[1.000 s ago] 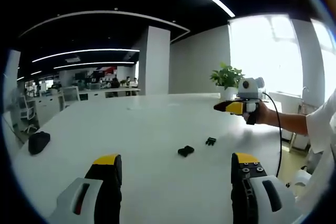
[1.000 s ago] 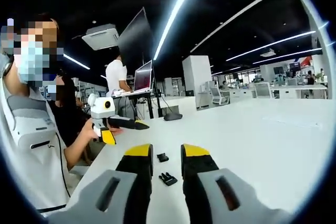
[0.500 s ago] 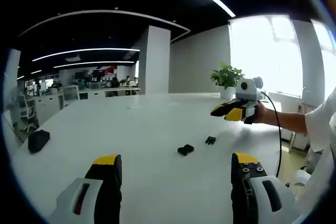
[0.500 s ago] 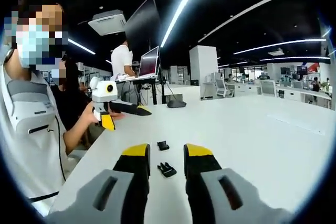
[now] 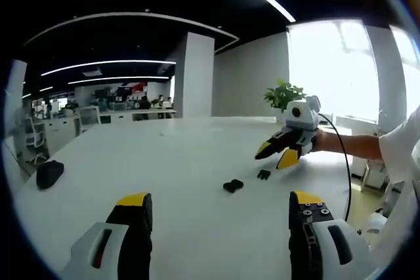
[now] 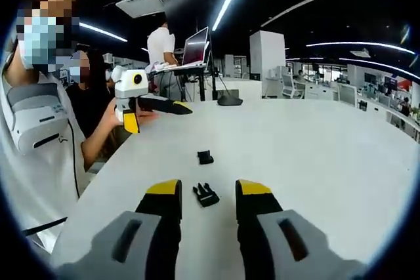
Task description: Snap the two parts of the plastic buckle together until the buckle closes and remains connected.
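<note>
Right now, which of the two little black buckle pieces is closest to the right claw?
The pronged buckle piece, lying on the white table between the right claw's open yellow tips. The blocky buckle piece lies farther off, toward the left claw.

right gripper [image 6: 205, 191]: yellow-tipped jaws rising from the bottom edge, parted, nothing between the pads.
pronged buckle part [image 6: 205, 195]: black, lying flat on the white table [image 6: 315, 162], seen in the gap between the jaws, touching neither.
socket buckle part [image 6: 205, 157]: black, further off on the table, apart from the pronged piece.
left gripper [image 6: 157, 106]: at upper left, held in a hand [image 6: 118, 117], above the table edge, jaws pointing right; spread unclear.
background: person standing at a laptop [image 6: 197, 47]; dark mouse-like object [image 6: 230, 100] on the far table.
</note>
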The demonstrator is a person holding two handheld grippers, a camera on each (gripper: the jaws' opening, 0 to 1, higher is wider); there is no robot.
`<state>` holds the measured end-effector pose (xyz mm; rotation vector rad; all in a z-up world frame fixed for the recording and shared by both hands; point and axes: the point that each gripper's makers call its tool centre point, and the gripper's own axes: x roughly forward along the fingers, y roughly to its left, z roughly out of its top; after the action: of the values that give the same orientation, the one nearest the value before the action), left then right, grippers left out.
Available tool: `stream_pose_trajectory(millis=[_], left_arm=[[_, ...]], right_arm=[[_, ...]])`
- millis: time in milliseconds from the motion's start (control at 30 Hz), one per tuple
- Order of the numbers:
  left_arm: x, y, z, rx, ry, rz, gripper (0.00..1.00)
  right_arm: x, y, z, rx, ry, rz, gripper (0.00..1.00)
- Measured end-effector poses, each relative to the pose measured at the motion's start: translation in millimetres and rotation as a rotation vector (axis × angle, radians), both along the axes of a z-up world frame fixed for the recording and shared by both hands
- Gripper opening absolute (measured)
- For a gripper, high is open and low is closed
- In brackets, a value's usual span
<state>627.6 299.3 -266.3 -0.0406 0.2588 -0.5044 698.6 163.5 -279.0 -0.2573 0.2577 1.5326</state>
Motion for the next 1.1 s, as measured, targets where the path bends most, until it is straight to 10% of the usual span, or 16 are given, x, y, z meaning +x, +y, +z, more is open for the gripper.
stream_pose_trajectory(millis=[1100], left_arm=[[3.7, 1, -2.2, 0.016, 0.004, -0.015, 0.88]], right_arm=[[-5, 4, -18.9, -0.119, 0.013, 0.039, 0.19]])
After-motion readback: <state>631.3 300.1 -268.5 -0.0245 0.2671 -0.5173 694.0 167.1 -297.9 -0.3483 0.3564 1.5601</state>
